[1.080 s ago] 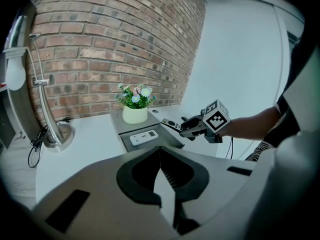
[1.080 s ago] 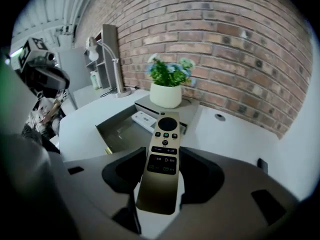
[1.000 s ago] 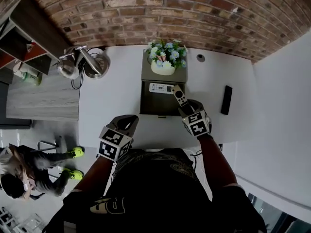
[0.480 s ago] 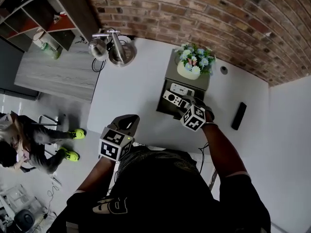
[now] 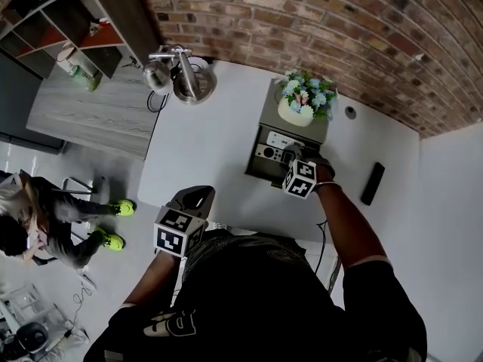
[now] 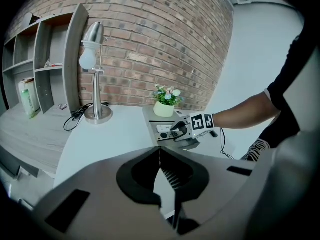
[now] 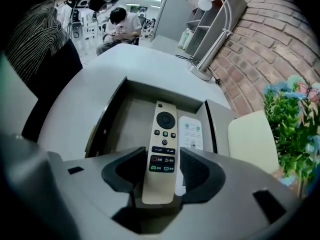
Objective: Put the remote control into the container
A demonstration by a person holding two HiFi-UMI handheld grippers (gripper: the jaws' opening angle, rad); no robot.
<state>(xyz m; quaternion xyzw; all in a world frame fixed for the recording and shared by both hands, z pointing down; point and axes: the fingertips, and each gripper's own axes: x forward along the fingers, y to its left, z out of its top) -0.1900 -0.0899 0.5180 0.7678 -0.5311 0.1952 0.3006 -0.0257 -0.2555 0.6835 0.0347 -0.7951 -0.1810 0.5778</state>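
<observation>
remote control (image 7: 162, 149) poised in the container (image 7: 125, 124), nose first
the right gripper (image 7: 161, 173) pinches its lower end between the pads, leaving the long body free to lie down beside the white remote (image 7: 191, 133) already there; touching the floor or not, i cannot tell. the left gripper (image 6: 161, 170), jaws together and empty, waits well apart, unneeded.
</observation>
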